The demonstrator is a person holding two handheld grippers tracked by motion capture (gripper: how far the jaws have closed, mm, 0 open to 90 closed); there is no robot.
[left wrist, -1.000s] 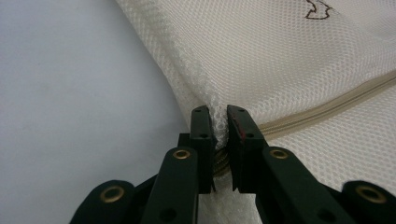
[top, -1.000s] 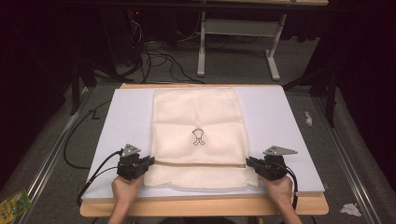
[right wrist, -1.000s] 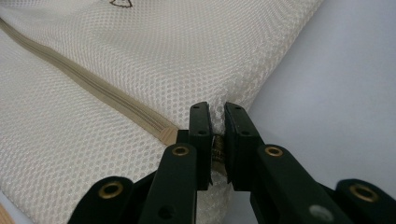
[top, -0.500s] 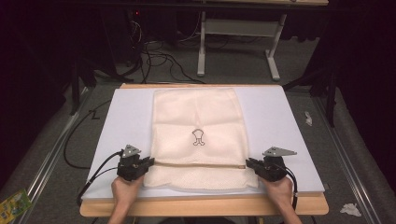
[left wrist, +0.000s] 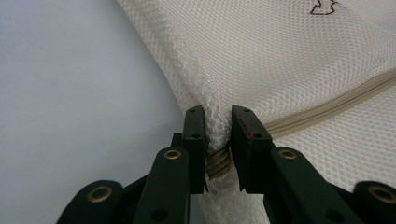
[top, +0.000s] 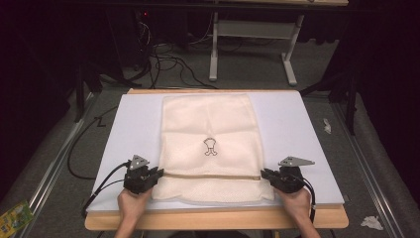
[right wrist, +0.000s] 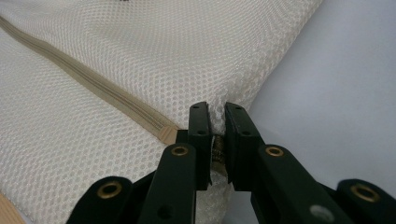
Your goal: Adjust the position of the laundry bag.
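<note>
Both grippers, left (top: 157,173) and right (top: 265,174), are clenched on the mesh bag's (top: 210,124) side edges near the table's (top: 317,124) front edge, with folding or lifting apparently yet to begin.

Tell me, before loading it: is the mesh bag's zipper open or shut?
Shut: the zipper runs as one closed line across the mesh bag.

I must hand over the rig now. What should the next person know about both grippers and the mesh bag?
Left gripper: shut on the left edge of the mesh bag, near the end of the zipper.
Right gripper: shut on the right edge of the bag, near the other zipper end.
The bag lies flat on the white board, small printed mark facing up, its lower part toward the person.
Done: both side edges are gripped.
Left: probably lifting or folding the bag; nothing is raised yet. Keep both grips even.
</note>
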